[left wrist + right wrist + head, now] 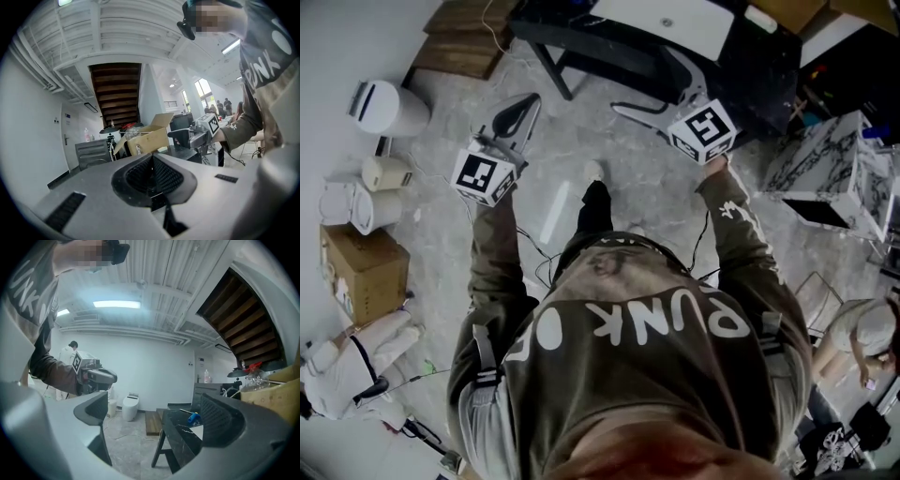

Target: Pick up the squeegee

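**A:** Where does the squeegee lie?

**B:** On the black table, judging from the right gripper view. A small blue-handled tool rests on the tabletop there. It is tiny in that view, so calling it the squeegee is a judgement, not a certainty.

**A:** And the claws?

**B:** The right gripper has its jaws spread wide, with only air between them and the table beyond. The left gripper has its jaws pressed together on nothing.

**A:** Which of the two is nearer?

**B:** The right one. In the head view it is held up beside the table. The left one points off to the other side, well apart from the table. Through the right gripper's gap the tool sits ahead and somewhat right of centre, nearer the right jaw than the left, and well out of reach.

**A:** How is it lying?

**B:** A thin dark shaft runs leftward from the blue part, so its long axis lies roughly across that view, slightly tilted. The jaws also stand left and right, so they would close along the shaft. The wrist probably needs a turn, so that they close across the shaft instead
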`<state>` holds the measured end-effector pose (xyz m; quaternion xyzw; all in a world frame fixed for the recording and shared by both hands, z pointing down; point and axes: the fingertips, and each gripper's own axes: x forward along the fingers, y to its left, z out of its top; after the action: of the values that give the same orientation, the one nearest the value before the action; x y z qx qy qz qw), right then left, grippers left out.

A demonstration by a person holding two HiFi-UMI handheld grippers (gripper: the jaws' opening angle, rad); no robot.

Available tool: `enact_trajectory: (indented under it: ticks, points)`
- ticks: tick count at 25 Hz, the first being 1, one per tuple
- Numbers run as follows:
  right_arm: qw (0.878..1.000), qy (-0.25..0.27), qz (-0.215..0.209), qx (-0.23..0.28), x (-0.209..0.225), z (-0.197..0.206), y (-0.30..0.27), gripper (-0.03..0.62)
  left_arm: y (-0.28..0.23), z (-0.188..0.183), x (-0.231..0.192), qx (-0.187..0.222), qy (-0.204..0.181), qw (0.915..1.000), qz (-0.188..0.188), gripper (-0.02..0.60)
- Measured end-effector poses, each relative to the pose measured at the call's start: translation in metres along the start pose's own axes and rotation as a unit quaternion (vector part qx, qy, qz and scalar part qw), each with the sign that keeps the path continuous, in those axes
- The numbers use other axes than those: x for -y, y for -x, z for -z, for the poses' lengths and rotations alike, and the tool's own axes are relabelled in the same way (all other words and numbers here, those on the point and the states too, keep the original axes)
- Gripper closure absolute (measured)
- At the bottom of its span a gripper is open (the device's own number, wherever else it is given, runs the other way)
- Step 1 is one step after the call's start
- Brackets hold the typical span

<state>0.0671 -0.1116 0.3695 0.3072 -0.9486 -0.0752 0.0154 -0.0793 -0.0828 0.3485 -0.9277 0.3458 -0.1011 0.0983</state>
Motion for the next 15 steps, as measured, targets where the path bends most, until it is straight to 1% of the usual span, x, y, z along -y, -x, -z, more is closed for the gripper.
enact_trajectory:
  ticks: [2,5,15]
  points:
    - [1.0,-0.003,0.002,-0.005,0.014,0.008,-0.019,0.0,-0.012,0.009,-0.022,0.002,0.0,1.0,0.002,0.58]
    - [1.0,-0.007,0.006,-0.014,0.036,0.021,-0.046,0.0,-0.031,0.025,-0.055,0.006,0.012,0.9999,0.004,0.58]
    - [0.998,-0.033,0.02,-0.041,0.105,0.051,-0.133,0.0,-0.089,0.062,-0.146,-0.005,0.034,0.9991,0.024,0.58]
